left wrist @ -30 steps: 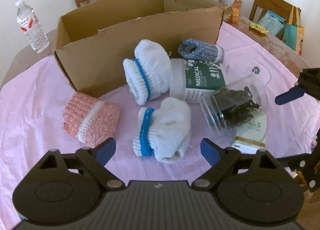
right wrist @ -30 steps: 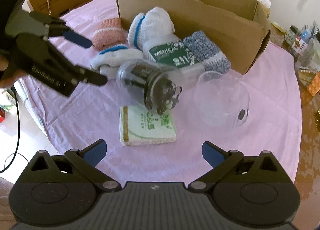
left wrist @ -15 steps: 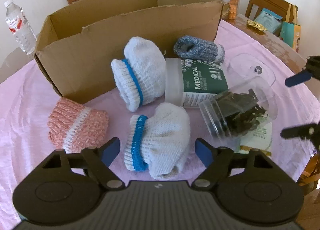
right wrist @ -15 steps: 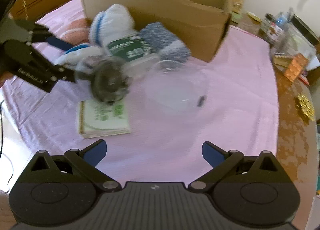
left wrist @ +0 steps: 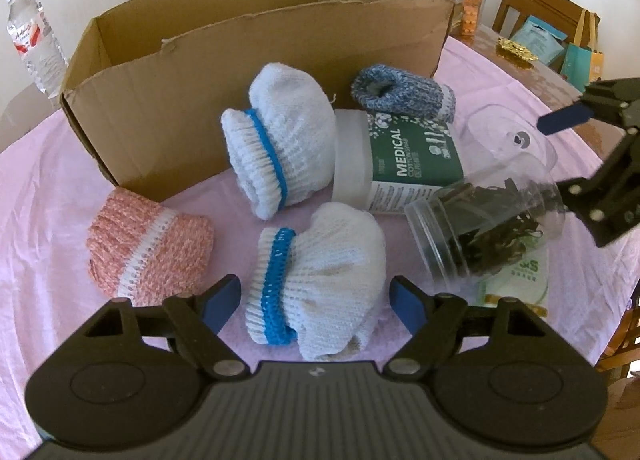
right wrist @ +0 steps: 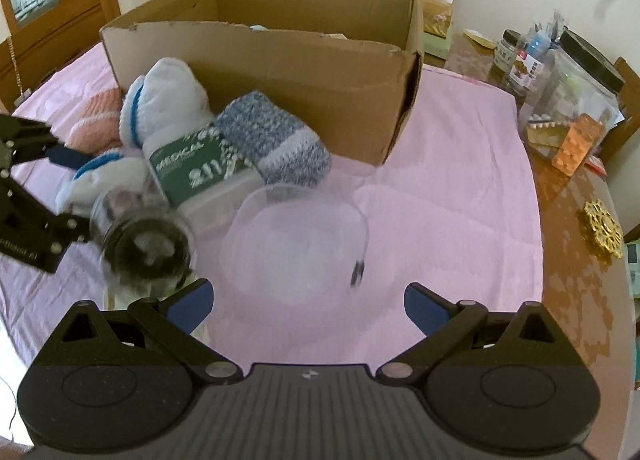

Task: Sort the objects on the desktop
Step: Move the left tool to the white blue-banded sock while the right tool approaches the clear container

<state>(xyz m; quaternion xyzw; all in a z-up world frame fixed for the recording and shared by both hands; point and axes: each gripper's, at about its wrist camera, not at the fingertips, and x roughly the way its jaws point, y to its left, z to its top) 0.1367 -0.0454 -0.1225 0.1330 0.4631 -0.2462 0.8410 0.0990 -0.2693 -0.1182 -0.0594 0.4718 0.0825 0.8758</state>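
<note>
Sock (left wrist: 320,280), white with a blue cuff band, lies on its side on the pink tablecloth (left wrist: 36,196), directly between the spread fingers of the left gripper (left wrist: 316,298). Its cuff sits just beside the left fingertip at 9 o'clock, and its toe end sits near the right fingertip at 3 o'clock; neither pad visibly touches it. The left jaws stand wide apart.

From that sock, a second white sock (left wrist: 280,156) with a blue band lies at 12 o'clock, leaning against the front wall of the cardboard box (left wrist: 256,52). A pink knit sock (left wrist: 148,244) lies at 9 o'clock. A cotton-swab tub (left wrist: 400,164) with a green "MEDICAL" label lies on its side at 1 o'clock, touching the second white sock. A blue-grey knit sock (left wrist: 400,94) lies beyond the tub, near the box.

A clear jar (left wrist: 480,228) of dark contents lies tipped at 3 o'clock, over a flat green-and-white packet (left wrist: 520,280).

The right gripper (right wrist: 306,306) has its jaws wide apart, holding nothing. A clear plastic bowl (right wrist: 300,244) lies just ahead, between its fingers at 12 o'clock.
</note>
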